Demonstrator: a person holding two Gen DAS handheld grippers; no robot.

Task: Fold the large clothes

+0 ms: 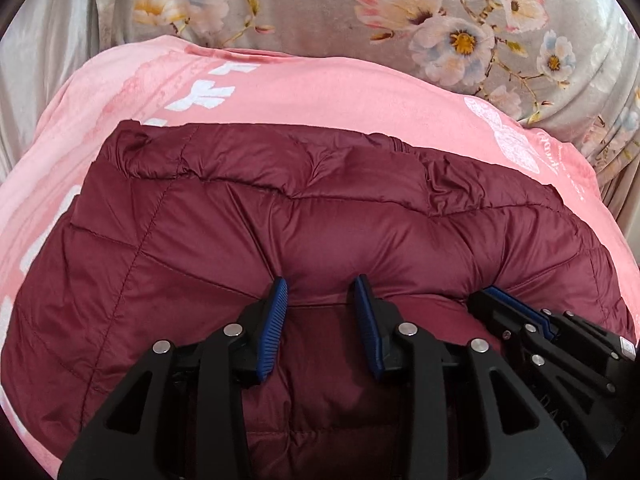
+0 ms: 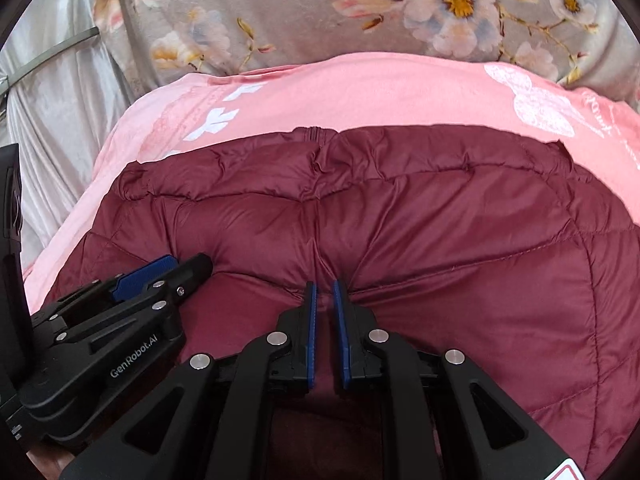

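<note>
A maroon quilted puffer jacket (image 1: 280,216) lies folded on a pink blanket (image 1: 320,84); it also shows in the right wrist view (image 2: 440,220). My left gripper (image 1: 321,284) is open, its blue pads pressed against a puffy fold of the jacket, with fabric bulging between them. My right gripper (image 2: 325,286) is nearly closed, pinching a fold of the jacket at a seam. Each gripper shows in the other's view: the right one (image 1: 504,300) to the right, the left one (image 2: 176,268) to the left. The two sit side by side at the jacket's near edge.
The pink blanket (image 2: 360,92) with white print lies on a grey floral bedsheet (image 1: 360,8). Silvery satin fabric (image 2: 52,92) hangs at the left. The jacket's far edge stops short of the blanket's far edge.
</note>
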